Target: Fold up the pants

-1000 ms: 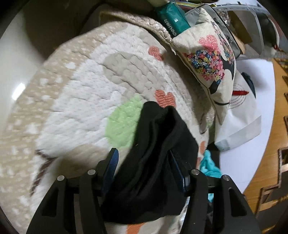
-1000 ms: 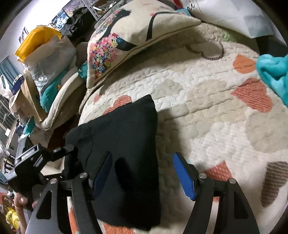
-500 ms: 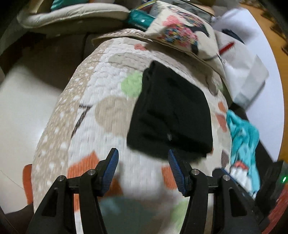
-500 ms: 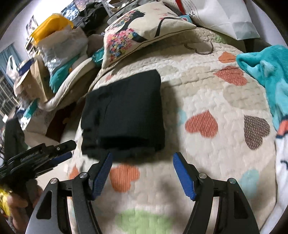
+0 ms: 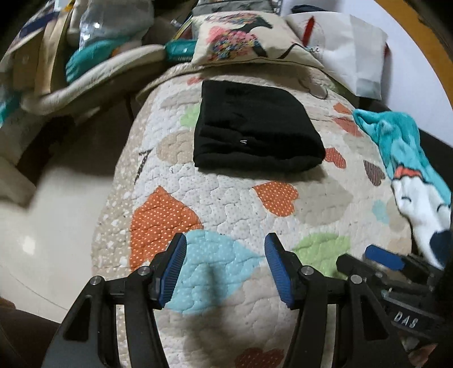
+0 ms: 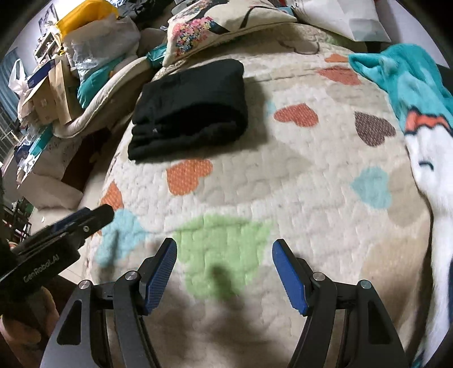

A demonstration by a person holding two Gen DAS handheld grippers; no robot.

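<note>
Left wrist view: we see the black pants point(image 5: 256, 127) folded into a compact rectangle on the heart-patterned quilt point(image 5: 226, 203), lying toward twelve o'clock from our left gripper point(image 5: 225, 267), whose blue pads stand apart with nothing between them, only quilt beneath. In the right wrist view the pants point(image 6: 189, 109) sit at about eleven o'clock, well apart from our right gripper point(image 6: 225, 273), which is likewise released and empty. A floral cushion point(image 6: 220, 22) lies beyond the pants at twelve o'clock, and a teal blanket point(image 6: 410, 93) drapes at two o'clock.
</note>
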